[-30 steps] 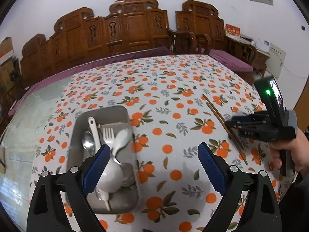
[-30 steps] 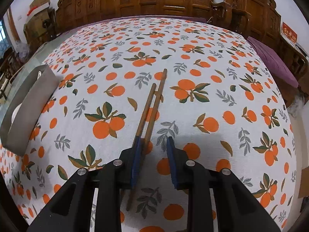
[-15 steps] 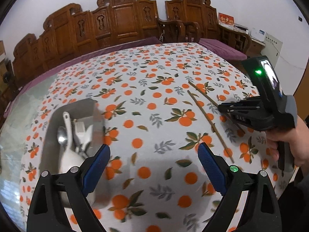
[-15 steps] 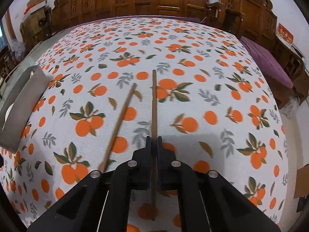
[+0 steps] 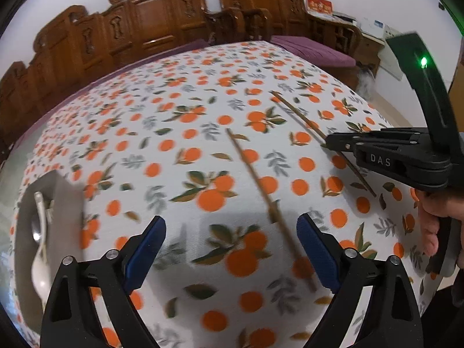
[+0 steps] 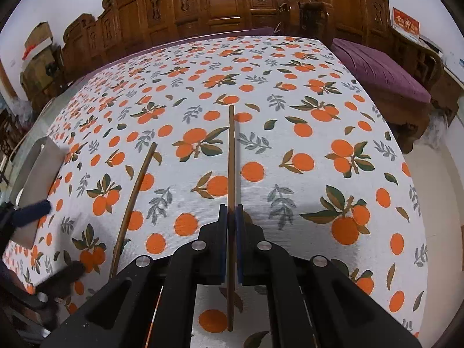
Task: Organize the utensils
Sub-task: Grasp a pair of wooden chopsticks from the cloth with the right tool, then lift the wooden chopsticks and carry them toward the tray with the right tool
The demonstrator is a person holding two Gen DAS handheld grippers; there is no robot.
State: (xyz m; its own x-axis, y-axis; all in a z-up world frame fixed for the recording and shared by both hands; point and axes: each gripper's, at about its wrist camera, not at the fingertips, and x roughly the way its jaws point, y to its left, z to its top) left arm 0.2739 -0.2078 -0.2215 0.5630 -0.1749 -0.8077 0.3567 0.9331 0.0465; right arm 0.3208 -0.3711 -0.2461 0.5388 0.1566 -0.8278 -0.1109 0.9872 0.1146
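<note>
My right gripper (image 6: 231, 217) is shut on a brown chopstick (image 6: 231, 156) and holds it just above the orange-print tablecloth; it also shows in the left wrist view (image 5: 327, 143), with that chopstick (image 5: 295, 114) sticking out both ways. A second chopstick (image 6: 136, 191) lies flat on the cloth to its left. In the left wrist view this chopstick (image 5: 261, 191) lies just inside the right finger of my left gripper (image 5: 232, 246), which is open and empty above the cloth. A metal tray (image 5: 62, 191) at the far left holds spoons and a fork.
The round table's tablecloth (image 6: 319, 150) ends close on the right and near sides. Carved wooden chairs (image 6: 226, 0) and a purple-cushioned bench (image 6: 382, 69) ring the far side. The tray (image 6: 40, 168) sits at the left edge in the right wrist view.
My right gripper closed on one chopstick and lifted it clear of the other. My left gripper swung right, away from the tray, toward the chopstick lying on the cloth.
</note>
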